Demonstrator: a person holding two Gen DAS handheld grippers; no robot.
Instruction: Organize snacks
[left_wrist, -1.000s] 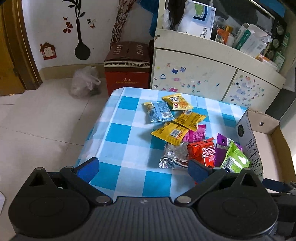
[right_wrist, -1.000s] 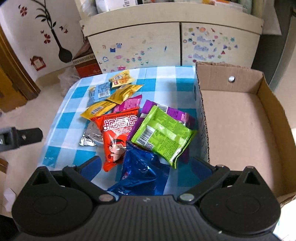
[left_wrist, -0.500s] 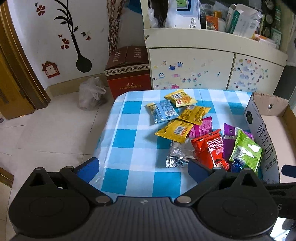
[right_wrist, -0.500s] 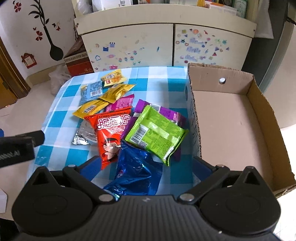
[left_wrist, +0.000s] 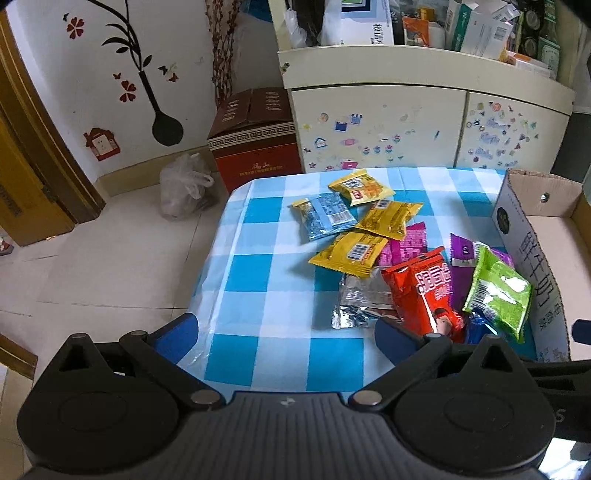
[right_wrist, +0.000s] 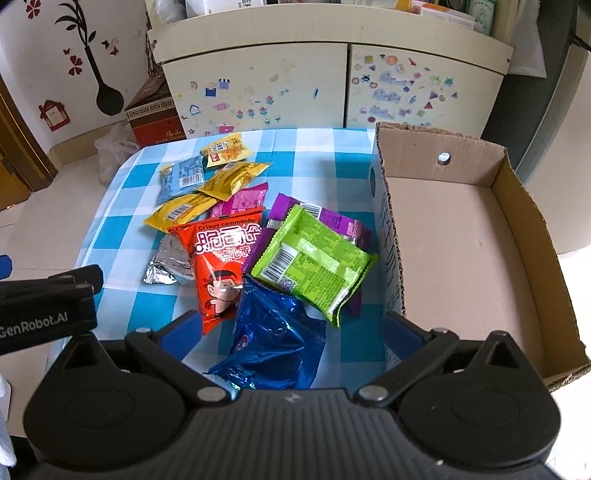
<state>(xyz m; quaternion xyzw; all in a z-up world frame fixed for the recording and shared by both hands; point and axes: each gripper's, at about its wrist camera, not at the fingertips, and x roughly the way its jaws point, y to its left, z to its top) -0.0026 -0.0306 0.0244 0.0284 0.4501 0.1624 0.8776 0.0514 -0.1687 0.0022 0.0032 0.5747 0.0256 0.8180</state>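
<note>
Several snack packets lie in a pile on the blue-checked tablecloth (left_wrist: 258, 280): a red packet (right_wrist: 218, 266), a green one (right_wrist: 314, 262), a dark blue foil one (right_wrist: 273, 343), a silver one (left_wrist: 362, 299), purple, pink, yellow and light blue ones. An empty cardboard box (right_wrist: 461, 236) stands right of the pile. My left gripper (left_wrist: 286, 332) is open and empty above the table's near edge. My right gripper (right_wrist: 291, 328) is open and empty, with the dark blue packet between its fingers' lines, not gripped.
A white cabinet (left_wrist: 406, 122) with stickers stands behind the table. A red-brown carton (left_wrist: 255, 144) and a plastic bag (left_wrist: 184, 188) sit on the tiled floor to the left. The left gripper's body shows at the left of the right wrist view (right_wrist: 48, 306).
Both grippers have pulled back and risen a little, and the left view has turned right toward the pile. The packets have not moved.
</note>
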